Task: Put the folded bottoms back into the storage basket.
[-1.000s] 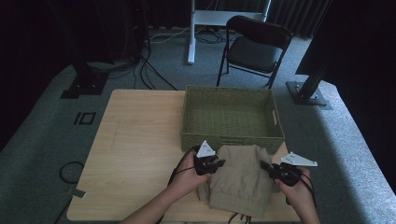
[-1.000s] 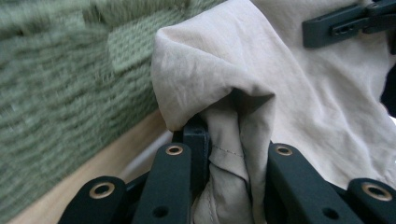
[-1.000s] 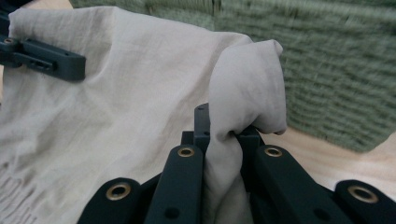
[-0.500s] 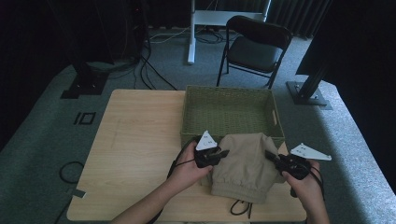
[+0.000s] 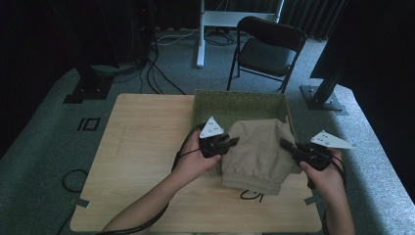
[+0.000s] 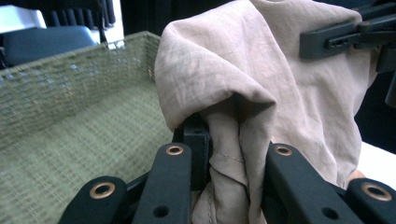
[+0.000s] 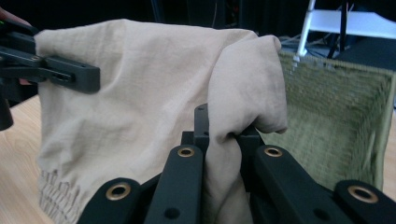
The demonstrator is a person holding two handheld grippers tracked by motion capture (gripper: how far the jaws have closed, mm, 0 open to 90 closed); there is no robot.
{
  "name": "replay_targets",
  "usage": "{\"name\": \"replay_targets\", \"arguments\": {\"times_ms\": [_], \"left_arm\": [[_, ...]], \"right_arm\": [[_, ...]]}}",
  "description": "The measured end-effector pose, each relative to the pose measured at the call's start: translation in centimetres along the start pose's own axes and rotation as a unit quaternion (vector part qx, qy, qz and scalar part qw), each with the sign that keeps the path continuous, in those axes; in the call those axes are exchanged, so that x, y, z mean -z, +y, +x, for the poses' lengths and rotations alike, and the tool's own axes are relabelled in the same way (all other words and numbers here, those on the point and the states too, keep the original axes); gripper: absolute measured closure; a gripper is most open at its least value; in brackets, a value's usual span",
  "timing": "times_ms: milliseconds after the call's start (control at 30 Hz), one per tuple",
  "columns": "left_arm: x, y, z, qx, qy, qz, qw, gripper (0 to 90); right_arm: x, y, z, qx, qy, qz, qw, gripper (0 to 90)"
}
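Dim lab or studio, grey carpet (image 5: 44, 147), floor cables (image 5: 161, 78), stand bases (image 5: 88, 90), folding chair (image 5: 266, 49)

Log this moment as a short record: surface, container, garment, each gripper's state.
surface: wooden table
container: green woven basket at the table's far side
garment: tan cloth, lifted between both grippers, far edge over the basket's near rim
left gripper: shut on the cloth's left edge
right gripper: shut on the cloth's right edge
behind table: black folding chair
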State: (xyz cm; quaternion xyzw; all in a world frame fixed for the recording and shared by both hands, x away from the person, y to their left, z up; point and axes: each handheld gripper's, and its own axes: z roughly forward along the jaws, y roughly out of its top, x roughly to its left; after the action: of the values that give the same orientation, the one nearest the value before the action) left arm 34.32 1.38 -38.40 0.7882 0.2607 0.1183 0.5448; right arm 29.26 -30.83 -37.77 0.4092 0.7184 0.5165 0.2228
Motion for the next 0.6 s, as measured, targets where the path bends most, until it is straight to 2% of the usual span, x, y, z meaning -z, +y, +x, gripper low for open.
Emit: {"name": "replay_targets", "arguments": {"times_ms": [133,167,267,333,500,600], "left_arm": [[0.5,1.2,0.8,0.003,-0.002,-0.007,1.0000,79.9],[0.6,1.5,0.9,0.008,-0.003,-0.012,0.9999,79.9],[1.0,2.5,1.6,0.018,-0.008,-0.025,0.9995,80.0],[1.2,3.1,2.0,0.015,-0.007,-0.026,0.9995,80.0],[1.3,4.3,2.9,0.021,-0.005,-0.036,0.9991,80.0],[1.2,4.9,3.2,0.016,-0.008,-0.041,0.9990,80.1]], "right_arm": [[-0.1,2.1,-0.1,0.002,0.010,-0.012,0.9999,84.8],[-0.1,2.1,-0.1,0.002,0.010,-0.012,0.9999,84.8],[-0.1,3.6,-0.3,0.002,0.015,-0.021,0.9997,84.8],[-0.2,4.3,-0.5,-0.001,0.018,-0.024,0.9995,84.8],[-0.5,5.7,-0.8,0.001,0.011,-0.028,0.9995,84.9],[-0.8,6.4,-1.0,0.004,0.008,-0.028,0.9996,84.8]]}}
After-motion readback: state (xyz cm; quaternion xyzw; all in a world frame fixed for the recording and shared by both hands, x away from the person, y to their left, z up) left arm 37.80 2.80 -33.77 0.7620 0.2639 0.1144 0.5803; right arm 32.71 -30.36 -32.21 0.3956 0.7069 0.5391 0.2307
